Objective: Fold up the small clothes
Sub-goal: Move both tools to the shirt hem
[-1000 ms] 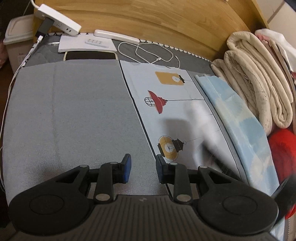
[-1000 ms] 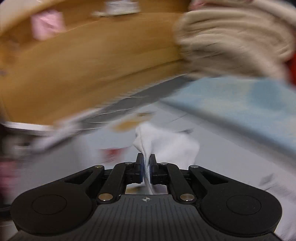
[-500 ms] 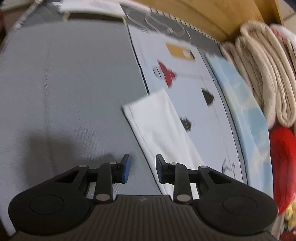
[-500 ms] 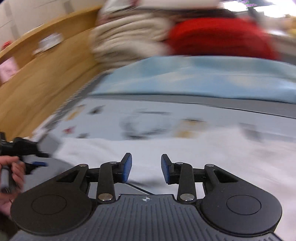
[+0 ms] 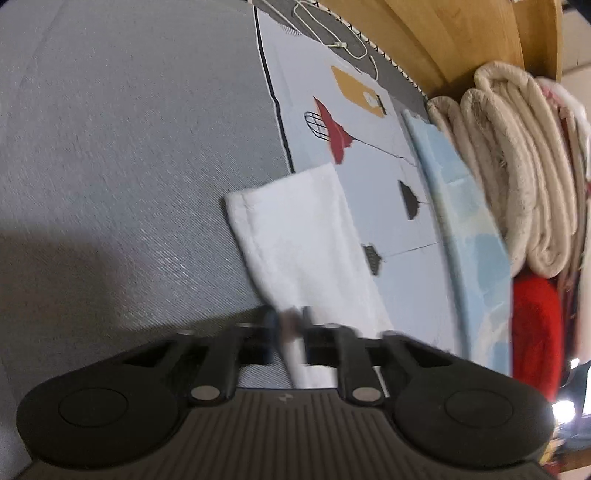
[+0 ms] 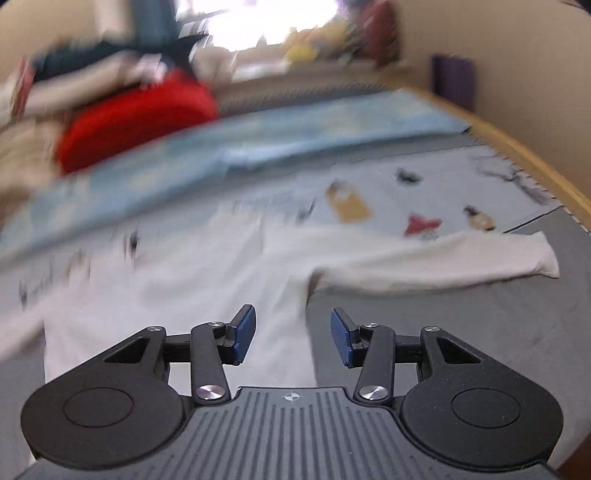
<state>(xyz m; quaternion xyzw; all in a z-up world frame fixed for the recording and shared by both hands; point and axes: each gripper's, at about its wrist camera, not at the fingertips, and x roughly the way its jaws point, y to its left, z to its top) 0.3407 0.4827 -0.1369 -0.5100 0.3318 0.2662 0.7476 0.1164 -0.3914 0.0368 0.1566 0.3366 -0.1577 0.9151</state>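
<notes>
A small white garment point(image 5: 303, 240) lies spread on the bed, half on the grey sheet and half on the printed sheet. In the left wrist view one sleeve of it runs down between my left gripper's point(image 5: 290, 332) fingers, which are closed on it; the image is blurred there. In the right wrist view the garment point(image 6: 207, 280) lies flat with a long sleeve point(image 6: 461, 258) stretched to the right. My right gripper point(image 6: 293, 334) is open and empty just above the garment's near edge.
Grey sheet point(image 5: 110, 147) fills the left. A printed sheet point(image 5: 369, 147) and a light blue cloth point(image 5: 465, 229) lie to the right. Rolled beige blankets point(image 5: 524, 166) and a red item point(image 5: 535, 332) sit at the far right. A white cable point(image 5: 332, 40) and wooden headboard point(image 5: 424, 33) are behind.
My right gripper let go of the white garment, opened wide and swung across it. My left gripper moved onto the sleeve and closed on it.
</notes>
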